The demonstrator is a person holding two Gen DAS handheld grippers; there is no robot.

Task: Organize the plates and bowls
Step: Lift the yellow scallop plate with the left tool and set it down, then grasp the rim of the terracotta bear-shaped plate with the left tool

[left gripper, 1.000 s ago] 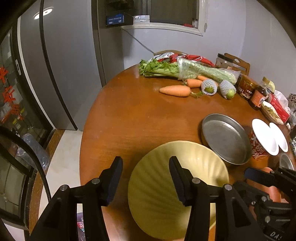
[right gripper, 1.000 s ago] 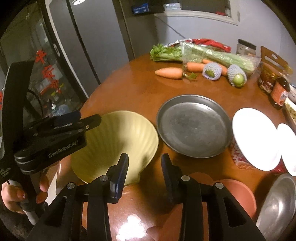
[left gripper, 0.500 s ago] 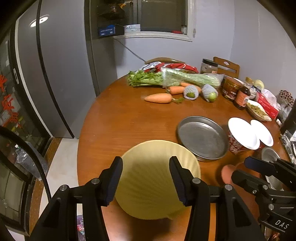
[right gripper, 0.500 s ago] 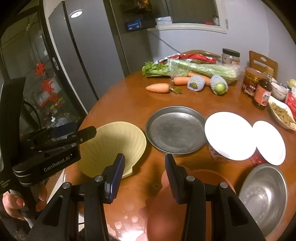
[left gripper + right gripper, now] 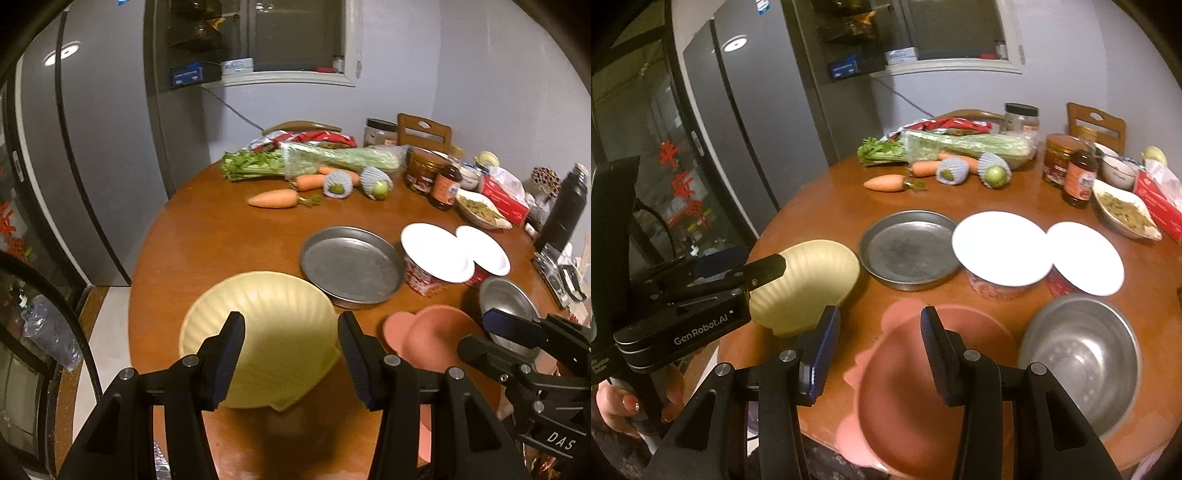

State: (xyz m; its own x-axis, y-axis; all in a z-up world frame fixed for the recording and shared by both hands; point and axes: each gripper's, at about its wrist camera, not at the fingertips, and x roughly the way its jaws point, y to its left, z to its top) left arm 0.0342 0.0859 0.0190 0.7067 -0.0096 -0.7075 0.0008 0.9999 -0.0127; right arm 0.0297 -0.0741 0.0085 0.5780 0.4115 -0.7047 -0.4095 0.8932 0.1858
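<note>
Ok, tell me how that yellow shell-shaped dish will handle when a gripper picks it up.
The yellow shell-shaped dish looks rigid, so it probably won't flex. Its ribbed surface may give the fingers some bite, though the glossy finish could be slippery. Its shallow, flared shape probably makes a rim grip tilt it, and it may chip if dropped on the table.

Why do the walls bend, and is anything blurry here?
Both views are fisheye, so the fridge curves near the edges; in the right wrist view the pink plate close to the lens looks soft; a ceiling light glares off the fridge door in both.
</note>
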